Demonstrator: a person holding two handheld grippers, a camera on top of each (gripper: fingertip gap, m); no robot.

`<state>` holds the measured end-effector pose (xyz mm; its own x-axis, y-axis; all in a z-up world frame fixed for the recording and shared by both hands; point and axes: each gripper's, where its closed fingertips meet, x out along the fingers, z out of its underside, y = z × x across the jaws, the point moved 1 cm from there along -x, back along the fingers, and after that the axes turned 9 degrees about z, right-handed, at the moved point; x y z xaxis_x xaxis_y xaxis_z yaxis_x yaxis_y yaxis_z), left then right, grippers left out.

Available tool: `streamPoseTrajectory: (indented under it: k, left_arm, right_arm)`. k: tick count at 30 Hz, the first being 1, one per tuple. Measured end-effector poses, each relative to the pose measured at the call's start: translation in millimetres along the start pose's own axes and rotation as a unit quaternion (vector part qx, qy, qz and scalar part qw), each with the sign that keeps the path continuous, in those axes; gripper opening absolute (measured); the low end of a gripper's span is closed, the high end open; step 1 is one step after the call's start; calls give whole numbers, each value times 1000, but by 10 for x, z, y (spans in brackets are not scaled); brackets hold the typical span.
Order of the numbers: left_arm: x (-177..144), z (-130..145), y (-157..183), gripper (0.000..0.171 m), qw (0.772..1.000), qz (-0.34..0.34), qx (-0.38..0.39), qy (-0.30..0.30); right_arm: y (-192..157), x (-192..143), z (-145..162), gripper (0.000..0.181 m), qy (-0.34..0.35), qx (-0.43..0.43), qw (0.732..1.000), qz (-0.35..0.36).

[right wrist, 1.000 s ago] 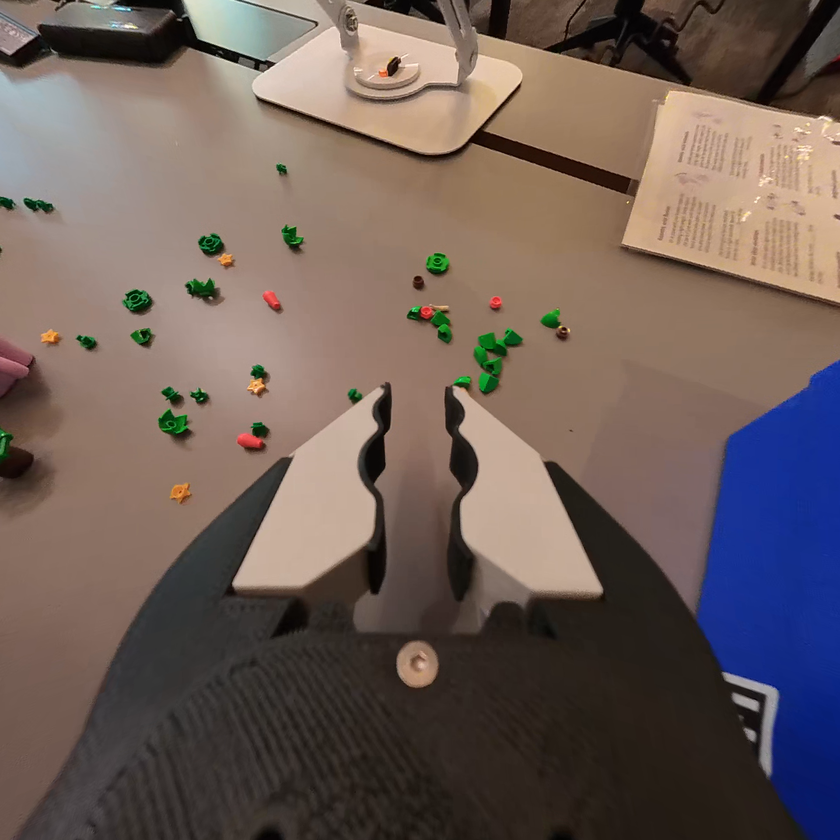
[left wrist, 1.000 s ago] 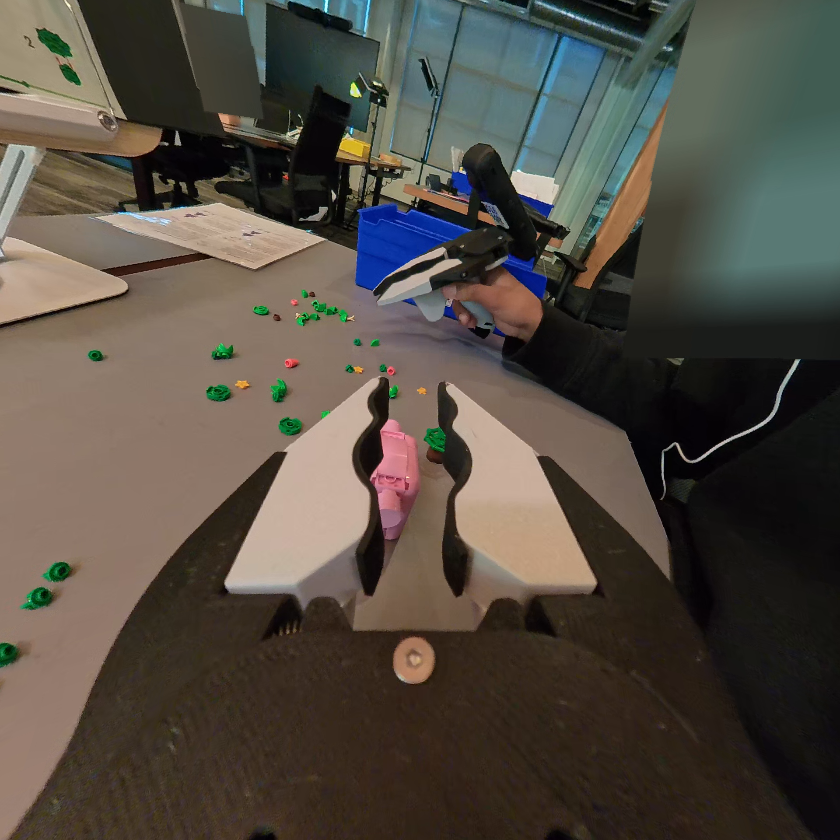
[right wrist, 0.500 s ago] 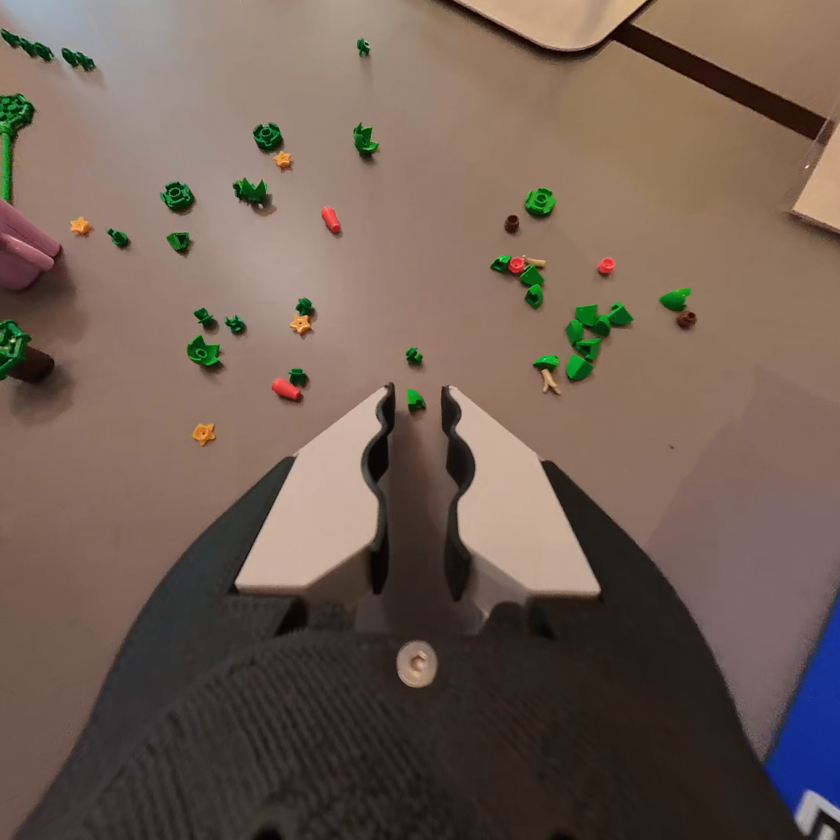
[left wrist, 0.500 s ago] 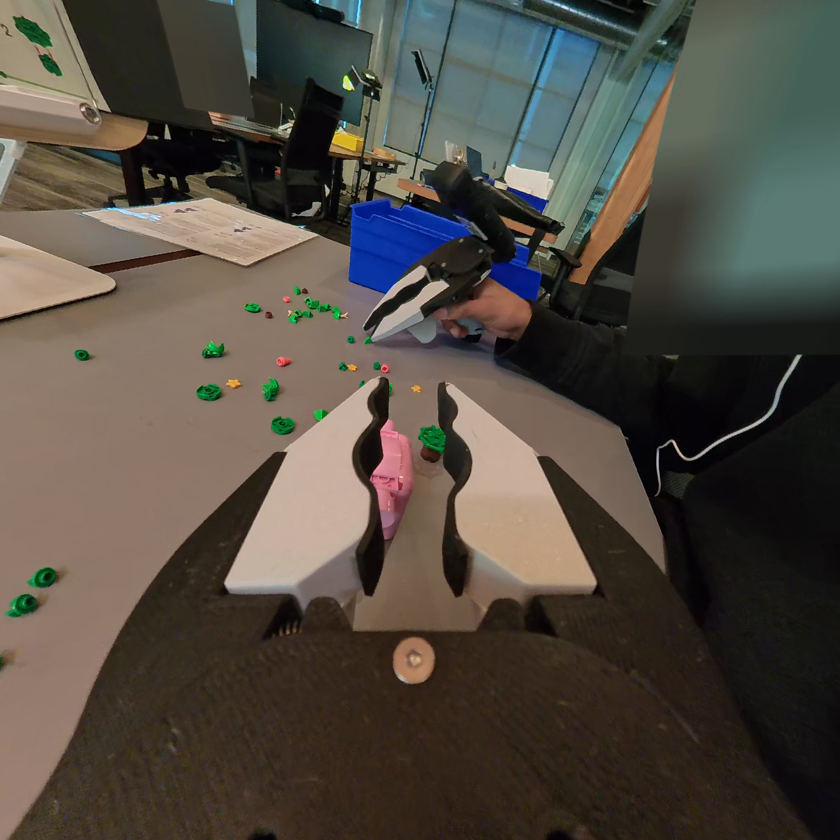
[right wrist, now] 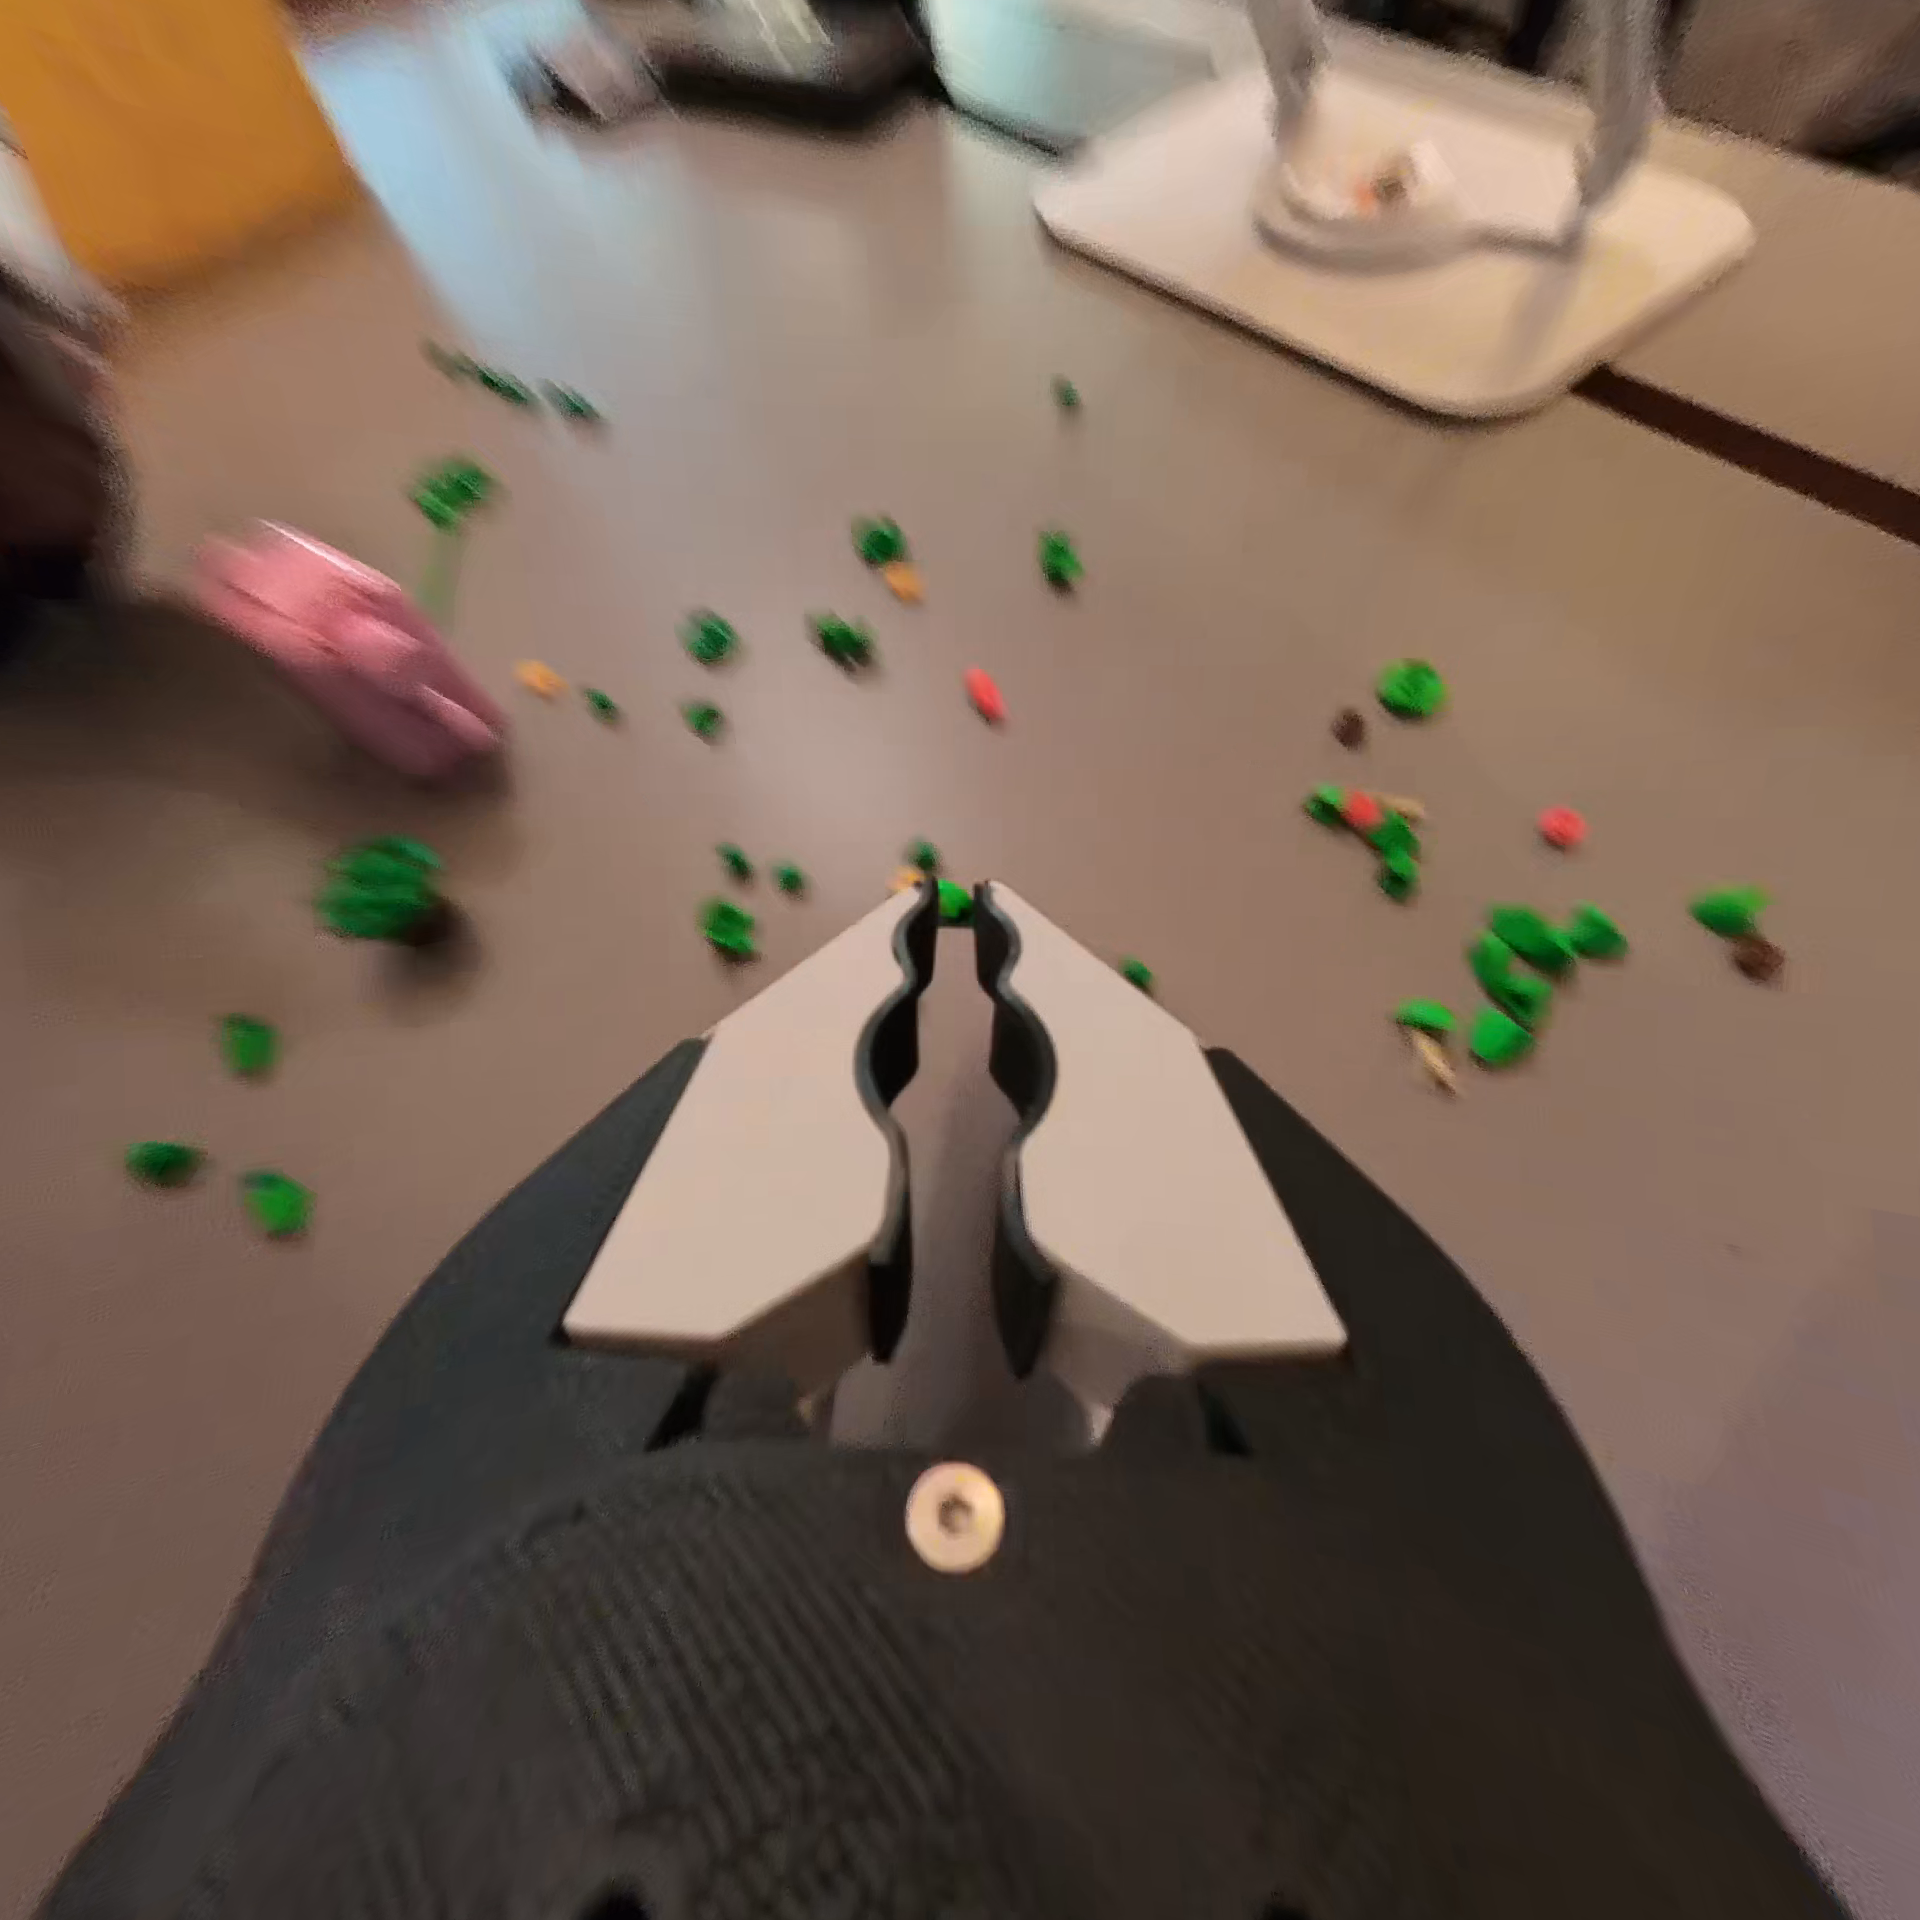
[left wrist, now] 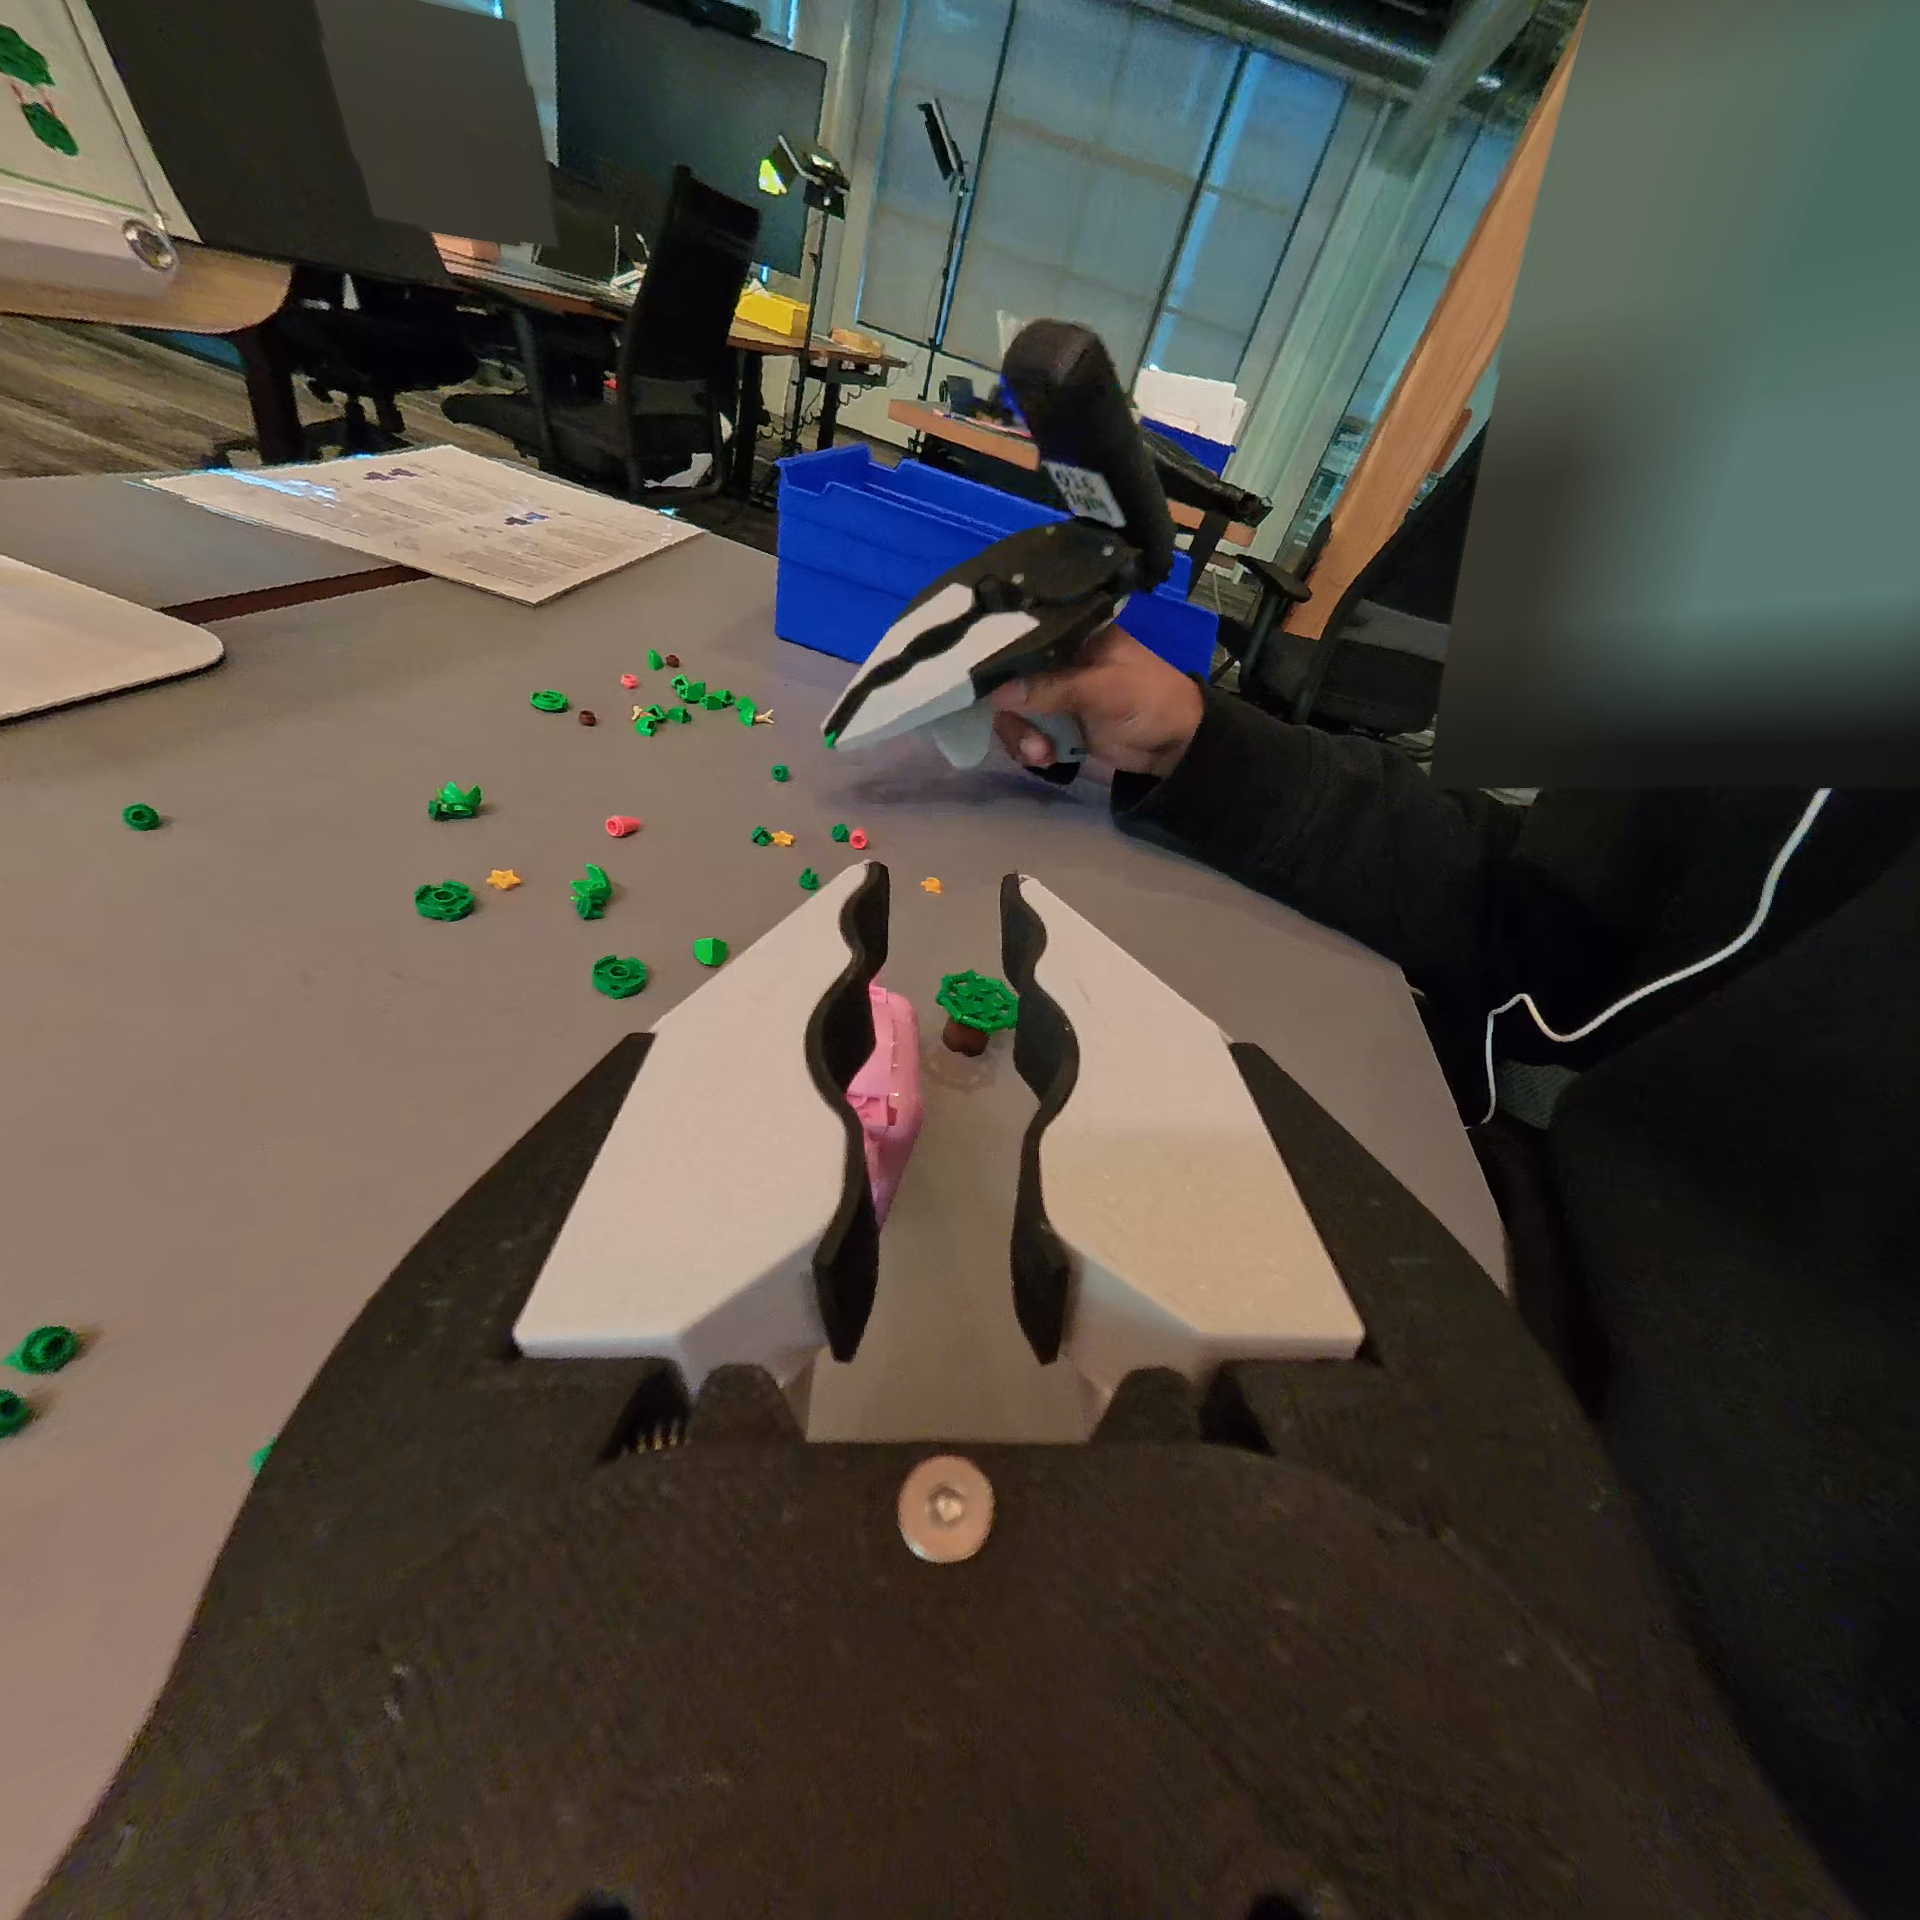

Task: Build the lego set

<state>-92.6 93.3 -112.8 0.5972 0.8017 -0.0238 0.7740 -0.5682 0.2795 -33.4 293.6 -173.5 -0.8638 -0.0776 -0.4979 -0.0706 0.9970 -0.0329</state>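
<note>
In the left wrist view, the left tongs [left wrist: 943,883] fill the lower middle of the frame, level with the grey worktop [left wrist: 260,1039] and spread, holding nothing. Between their fingers lie one pink lego block [left wrist: 888,1091], close against the left finger, and one small tree piece [left wrist: 975,1006] with a green top on a brown stub, standing upright just right of it. Small green, orange and red lego bits are scattered across the left and centre of the frame; they are too many and too small to count surely. One printed sheet [left wrist: 436,514] lies at upper left.

To the right of centre, a hand [left wrist: 1101,707] in a black sleeve holds the right tongs [left wrist: 836,736] tilted down toward the worktop, tips above the surface. One blue bin [left wrist: 883,540] stands behind them.

In the blurred right wrist view, the right tongs [right wrist: 954,899] are nearly closed, pinching one tiny green piece [right wrist: 953,900] at their tips. The pink block [right wrist: 343,644] shows at left, one white stand base [right wrist: 1392,249] at upper right.
</note>
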Motion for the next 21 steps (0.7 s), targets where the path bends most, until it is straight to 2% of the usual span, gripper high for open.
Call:
streamPoseTrajectory:
  k: [2, 5, 7, 11, 14, 16, 21]
  left_arm:
    - [30, 4, 36, 18, 1000, 8, 7, 0]
    - [94, -25, 110, 17, 999, 6, 42, 0]
    - [165, -65, 186, 17, 998, 2, 67, 3]
    - [325, -175, 399, 14, 996, 12, 89, 29]
    - [401, -239, 513, 17, 994, 77, -10, 72]
    - [389, -291, 511, 21, 983, 116, -91, 113]
    - [348, -287, 474, 25, 950, 181, -204, 151]
  right_arm:
    - [-363, -94, -294, 4, 72, 58, 990, -105]
    - [-885, -280, -693, 4, 154, 161, 936, -274]
    - [-1154, -302, -790, 4, 160, 197, 904, -345]
    - [-1573, -206, -754, 4, 136, 193, 884, -403]
    - [-1714, -199, -762, 4, 175, 102, 909, -363]
    - [-1753, -257, -792, 4, 215, 15, 925, -314]
    - [-1866, -463, -911, 4, 307, -118, 916, -229]
